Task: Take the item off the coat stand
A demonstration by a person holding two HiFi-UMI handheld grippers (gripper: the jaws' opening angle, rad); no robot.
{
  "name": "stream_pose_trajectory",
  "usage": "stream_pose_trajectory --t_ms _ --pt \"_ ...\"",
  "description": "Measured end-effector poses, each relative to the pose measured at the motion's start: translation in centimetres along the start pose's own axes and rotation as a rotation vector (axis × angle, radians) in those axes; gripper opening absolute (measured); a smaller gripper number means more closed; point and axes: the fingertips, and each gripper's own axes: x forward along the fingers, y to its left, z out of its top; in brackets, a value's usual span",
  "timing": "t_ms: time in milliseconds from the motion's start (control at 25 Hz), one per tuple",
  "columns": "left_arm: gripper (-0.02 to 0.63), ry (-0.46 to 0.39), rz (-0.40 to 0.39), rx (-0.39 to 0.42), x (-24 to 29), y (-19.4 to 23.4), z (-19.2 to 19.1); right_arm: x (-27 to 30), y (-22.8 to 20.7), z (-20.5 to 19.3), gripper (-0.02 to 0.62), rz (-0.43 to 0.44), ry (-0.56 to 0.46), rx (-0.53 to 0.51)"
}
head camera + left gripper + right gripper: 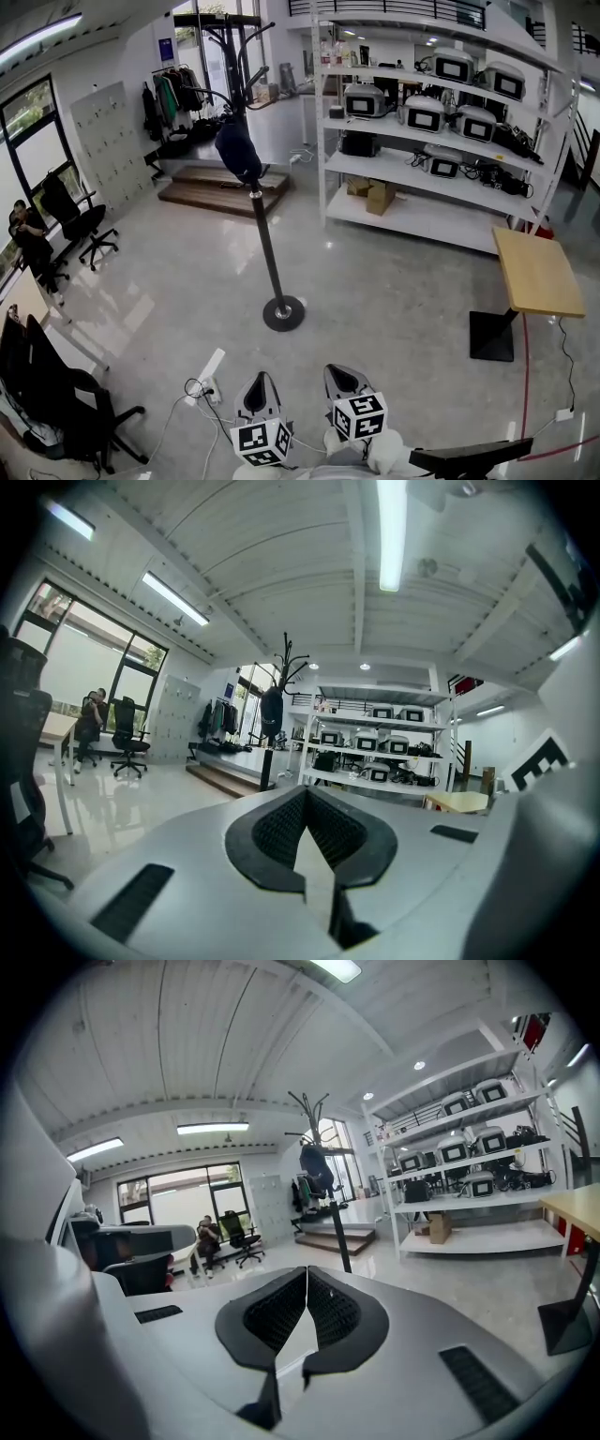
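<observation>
— What do you count?
— One black coat stand, one dark blue soft item hung high on it. Left gripper, right gripper: my fingers pressed together, empty. Open grey floor between

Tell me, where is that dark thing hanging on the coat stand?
In the head view the dark blue item hangs high on the coat stand, upper centre-left of the picture, just left of the white shelves.
</observation>
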Motion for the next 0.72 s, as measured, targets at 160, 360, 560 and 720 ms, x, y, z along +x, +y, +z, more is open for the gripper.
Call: stream_pose_trajectory --t_ms 160,360,560,720 --pt "0.002 -0.005 0.011 0.000 3.3 0.1 0.6 2.6 -1.5 1.2 0.014 0.017 -0.001 -0.004" --pt "0.002 -0.013 0.006 0.004 7.3 -0.5 1.3 5.4 -4.2 2.8 0.014 0.015 -0.006 -0.011" --pt "0.002 -0.015 0.015 0.003 10.9 -0.2 1.4 8.6 -6.1 3.9 0.014 0.021 0.001 -0.027" --pt "0.002 -0.024 0.031 -0.004 13.5 0.7 1.8 11.2 -6.8 5.0 0.014 0.037 -0.004 -0.043"
